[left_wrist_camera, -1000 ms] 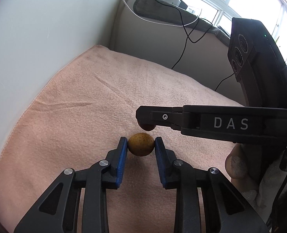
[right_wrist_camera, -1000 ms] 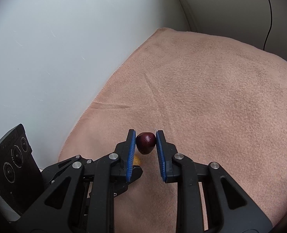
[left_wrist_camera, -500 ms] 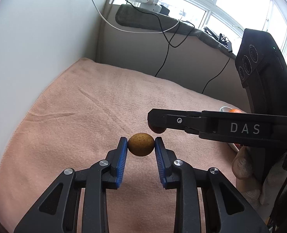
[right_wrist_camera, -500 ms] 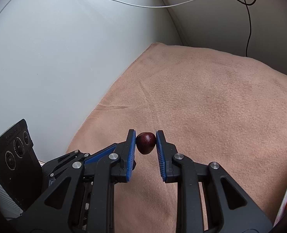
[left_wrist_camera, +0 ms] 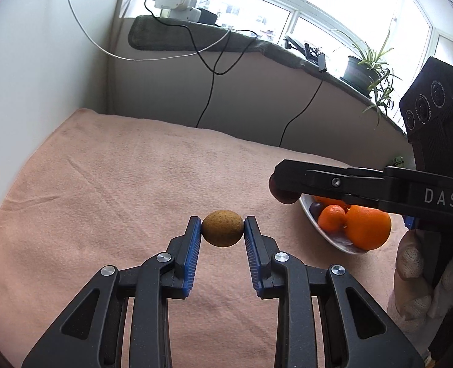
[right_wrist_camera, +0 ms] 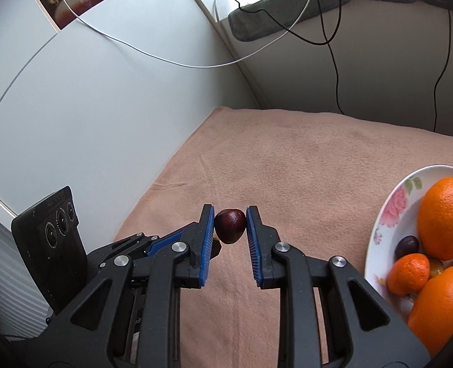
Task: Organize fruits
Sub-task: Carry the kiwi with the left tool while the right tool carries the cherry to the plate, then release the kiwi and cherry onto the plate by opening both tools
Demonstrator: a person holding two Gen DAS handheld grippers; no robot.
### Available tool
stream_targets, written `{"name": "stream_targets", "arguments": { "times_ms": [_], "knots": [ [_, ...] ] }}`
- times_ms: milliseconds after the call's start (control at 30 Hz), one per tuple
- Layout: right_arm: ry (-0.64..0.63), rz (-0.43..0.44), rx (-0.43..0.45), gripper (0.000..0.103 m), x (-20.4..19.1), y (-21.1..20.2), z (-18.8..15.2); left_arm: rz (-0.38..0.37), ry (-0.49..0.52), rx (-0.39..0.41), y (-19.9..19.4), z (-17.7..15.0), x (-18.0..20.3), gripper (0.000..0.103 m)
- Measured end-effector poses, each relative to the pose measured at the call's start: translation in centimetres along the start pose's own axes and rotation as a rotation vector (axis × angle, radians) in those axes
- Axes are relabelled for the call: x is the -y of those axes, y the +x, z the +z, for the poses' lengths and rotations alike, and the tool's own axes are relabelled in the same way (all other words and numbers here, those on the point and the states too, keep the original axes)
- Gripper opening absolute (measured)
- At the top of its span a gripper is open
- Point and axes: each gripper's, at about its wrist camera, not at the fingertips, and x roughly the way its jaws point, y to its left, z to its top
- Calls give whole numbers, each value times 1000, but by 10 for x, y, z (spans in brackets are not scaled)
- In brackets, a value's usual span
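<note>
Fruit first: small brown speckled egg-shaped fruit (left_wrist_camera: 222, 228) sits pinched between blue ribbed pads of my left gripper (left_wrist_camera: 222, 230), clear above the towel. Right gripper (right_wrist_camera: 230, 226) is clamped on a glossy dark red cherry-like fruit (right_wrist_camera: 230, 225), also held off the cloth. Both claws nearly closed, each w/ its fruit squeezed at the tips.

Room to move: peach terry towel (left_wrist_camera: 134, 178) is bare across the middle & toward the far edge, which ends at a grey wall under the window sill (left_wrist_camera: 196, 43). White smooth panel (right_wrist_camera: 88, 92) bounds the towel's other side. Rt gripper's tip hangs just beside the bowl's near rim in the left view.

Bowl (right_wrist_camera: 389, 202): white china, pink floral print on rim, at the towel's side. Holds oranges (right_wrist_camera: 445, 217), a smaller mandarin (right_wrist_camera: 409, 273), a dark plum-like fruit (right_wrist_camera: 407, 245). Orange skins dimpled, matte.

Gloved hand (left_wrist_camera: 416, 279), white knit, grips the rt handle. Black & white cables (left_wrist_camera: 208, 70) droop from the sill. Potted plant (left_wrist_camera: 367, 64) on sill.

Writing: "DAS" in white on rt gripper's black arm.
</note>
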Motion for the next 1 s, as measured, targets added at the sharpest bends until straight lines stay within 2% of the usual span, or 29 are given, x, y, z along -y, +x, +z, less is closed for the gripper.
{"name": "stream_targets", "arguments": {
  "times_ms": [267,500,733,1000],
  "knots": [
    [28,-90,84,22,33,-60,-12,-66,50,-12,16,7,39,27],
    [85,-193,124,22,73,-95,-26,-122,104,-33,36,11,76,27],
    [134,-279,138,22,107,-115,-36,-136,142,-54,57,17,100,27],
    [177,-307,139,23,131,-124,-40,-136,172,-55,70,26,116,27]
  ]
}}
